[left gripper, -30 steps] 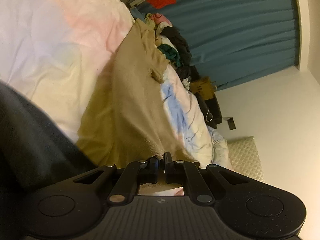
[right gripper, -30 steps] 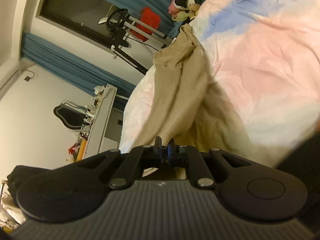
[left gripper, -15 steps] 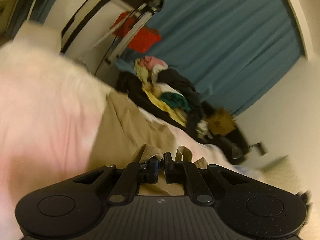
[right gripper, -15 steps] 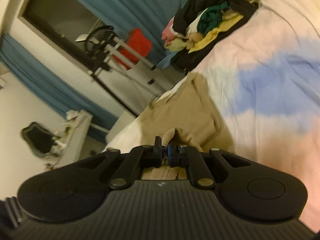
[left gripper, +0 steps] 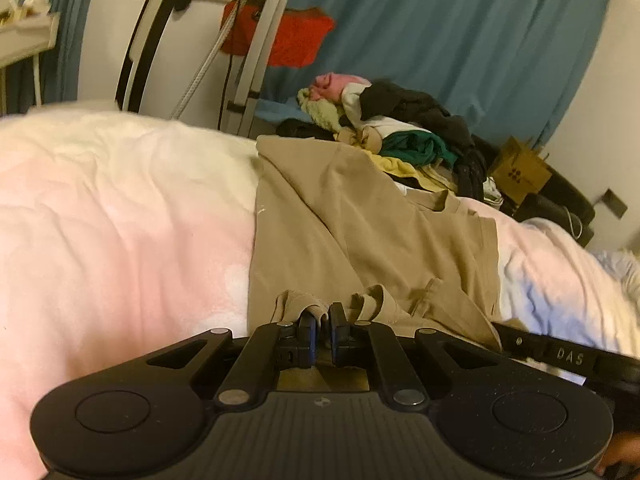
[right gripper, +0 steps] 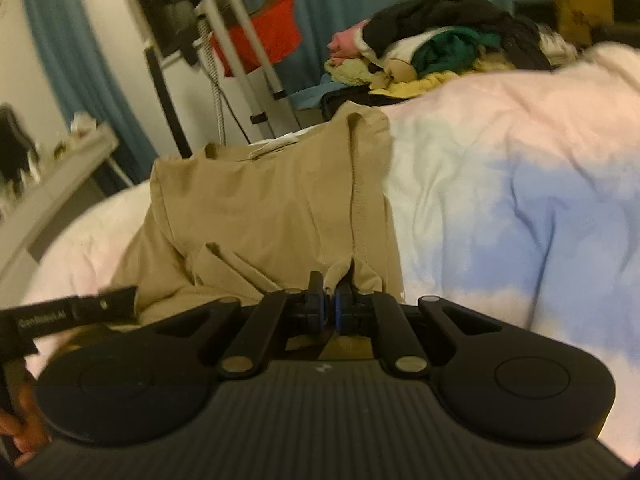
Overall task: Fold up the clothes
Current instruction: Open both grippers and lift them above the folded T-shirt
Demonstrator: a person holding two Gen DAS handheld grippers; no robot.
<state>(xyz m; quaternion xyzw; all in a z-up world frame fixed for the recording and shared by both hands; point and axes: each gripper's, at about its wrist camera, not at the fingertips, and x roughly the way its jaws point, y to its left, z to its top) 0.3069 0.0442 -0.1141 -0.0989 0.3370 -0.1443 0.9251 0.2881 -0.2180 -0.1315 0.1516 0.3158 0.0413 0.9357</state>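
Observation:
A tan garment (left gripper: 360, 220) lies spread on the bed's pastel duvet (left gripper: 120, 240); it also shows in the right wrist view (right gripper: 272, 208). My left gripper (left gripper: 323, 320) is shut on a bunched near edge of the tan garment. My right gripper (right gripper: 329, 300) is shut on another pinch of the same near edge, by the ribbed seam. Both grippers sit low over the duvet, close side by side. The right gripper's body shows at the lower right of the left wrist view (left gripper: 560, 354).
A pile of mixed clothes (left gripper: 400, 128) sits at the bed's far end before a blue curtain (left gripper: 460, 40). A metal rack (left gripper: 248, 40) with a red item stands far left. A cardboard box (left gripper: 520, 172) is beyond the pile. The duvet (right gripper: 520, 180) spreads right.
Both grippers have swung down from a tilted pose to level, carrying the garment's edge. The tan garment now lies flatter, spread away from me over the duvet.

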